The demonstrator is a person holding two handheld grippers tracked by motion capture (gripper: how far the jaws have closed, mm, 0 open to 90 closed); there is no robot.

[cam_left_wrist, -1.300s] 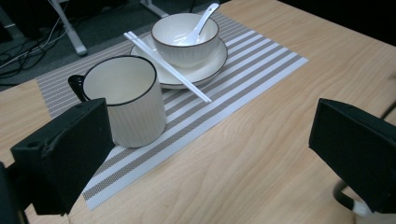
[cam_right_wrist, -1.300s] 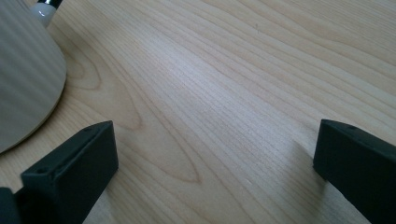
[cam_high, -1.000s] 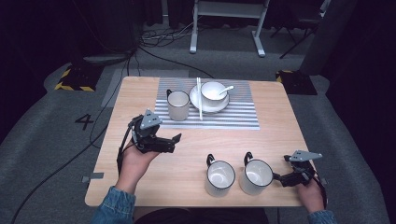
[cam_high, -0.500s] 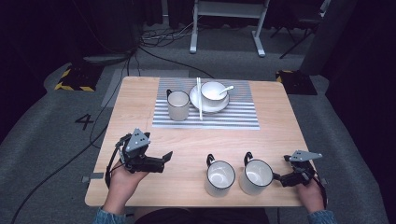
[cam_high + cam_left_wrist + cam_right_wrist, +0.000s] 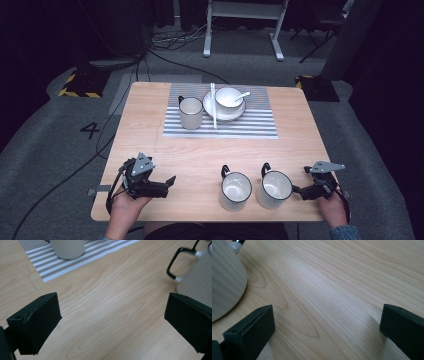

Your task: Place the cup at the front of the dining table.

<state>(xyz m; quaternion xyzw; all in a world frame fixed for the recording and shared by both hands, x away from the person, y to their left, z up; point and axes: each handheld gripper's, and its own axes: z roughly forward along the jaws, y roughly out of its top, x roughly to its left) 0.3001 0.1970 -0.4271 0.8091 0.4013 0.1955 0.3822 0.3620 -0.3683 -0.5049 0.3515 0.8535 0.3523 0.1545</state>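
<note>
Two white ribbed mugs with black handles stand near the front edge, the left mug (image 5: 235,190) and the right mug (image 5: 274,189). A third mug (image 5: 190,113) sits on the striped placemat (image 5: 250,125) next to a plate (image 5: 209,102) that carries a bowl (image 5: 228,97) with a spoon (image 5: 242,95), and chopsticks (image 5: 213,106) lie across the plate. My left gripper (image 5: 167,183) rests open at the front left, pointing right toward the left mug (image 5: 197,277). My right gripper (image 5: 298,190) is open just right of the right mug (image 5: 224,277), apart from it.
The wooden table (image 5: 200,155) has bare wood between the placemat and the front mugs. Its front edge lies just below both hands. Cables and a metal stand foot (image 5: 242,30) are on the grey floor beyond the table.
My left gripper has pulled back toward the front left corner of the table, away from the placemat. The right gripper and all the mugs have stayed put.
</note>
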